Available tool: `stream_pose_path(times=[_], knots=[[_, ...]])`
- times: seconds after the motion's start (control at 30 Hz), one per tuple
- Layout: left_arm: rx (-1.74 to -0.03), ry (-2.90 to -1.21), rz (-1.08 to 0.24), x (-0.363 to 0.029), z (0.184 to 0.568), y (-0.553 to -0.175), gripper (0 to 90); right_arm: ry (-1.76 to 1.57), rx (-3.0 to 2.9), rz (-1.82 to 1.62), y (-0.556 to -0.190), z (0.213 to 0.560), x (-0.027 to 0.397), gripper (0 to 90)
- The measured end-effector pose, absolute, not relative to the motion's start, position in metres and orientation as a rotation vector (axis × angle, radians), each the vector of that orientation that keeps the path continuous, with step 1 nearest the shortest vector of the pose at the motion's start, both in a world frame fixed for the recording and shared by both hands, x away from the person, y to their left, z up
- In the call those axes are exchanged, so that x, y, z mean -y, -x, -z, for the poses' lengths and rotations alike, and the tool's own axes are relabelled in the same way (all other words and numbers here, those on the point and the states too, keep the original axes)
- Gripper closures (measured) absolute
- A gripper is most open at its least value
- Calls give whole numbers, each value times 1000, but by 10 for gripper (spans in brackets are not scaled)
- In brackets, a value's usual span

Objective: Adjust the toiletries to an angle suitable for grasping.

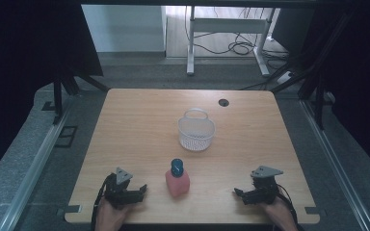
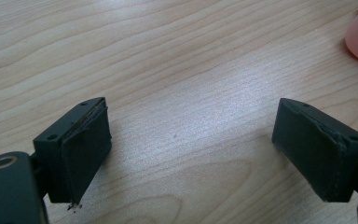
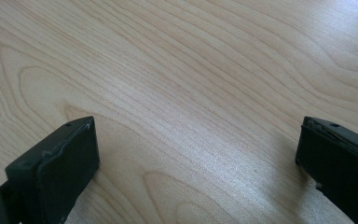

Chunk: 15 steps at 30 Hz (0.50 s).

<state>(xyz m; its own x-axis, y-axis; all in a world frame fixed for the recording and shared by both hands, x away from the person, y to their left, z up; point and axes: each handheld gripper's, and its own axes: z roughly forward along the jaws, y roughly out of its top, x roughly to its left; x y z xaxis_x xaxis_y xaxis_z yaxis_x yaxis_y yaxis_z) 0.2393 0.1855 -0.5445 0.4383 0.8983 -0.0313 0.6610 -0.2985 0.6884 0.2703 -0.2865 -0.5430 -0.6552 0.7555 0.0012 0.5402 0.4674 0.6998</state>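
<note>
Desk (image 1: 139, 125): pale wood grain, grey floor around.
Pink bottle (image 1: 177, 182): upright near front edge (blue cap), between both hand-held grippers.
Left hand-held gripper (image 1: 142, 188): jaws spread, nothing between.
Right hand-held gripper (image 1: 237, 193): jaws spread, nothing between.
High view: white basket (image 1: 196, 130) mid-desk.

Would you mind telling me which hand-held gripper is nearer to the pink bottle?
Left. The left hand-held gripper sits just left of the pink bottle, jaws open; the right hand-held gripper lies farther off to its right.
</note>
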Motion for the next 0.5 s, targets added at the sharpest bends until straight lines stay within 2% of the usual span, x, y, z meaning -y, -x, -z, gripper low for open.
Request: stream_pose_path(times=[0.5], knots=[[-1308,-2061,-485,-185,544,-239,108,-1097,-2414,-985,-270,543,287,0]])
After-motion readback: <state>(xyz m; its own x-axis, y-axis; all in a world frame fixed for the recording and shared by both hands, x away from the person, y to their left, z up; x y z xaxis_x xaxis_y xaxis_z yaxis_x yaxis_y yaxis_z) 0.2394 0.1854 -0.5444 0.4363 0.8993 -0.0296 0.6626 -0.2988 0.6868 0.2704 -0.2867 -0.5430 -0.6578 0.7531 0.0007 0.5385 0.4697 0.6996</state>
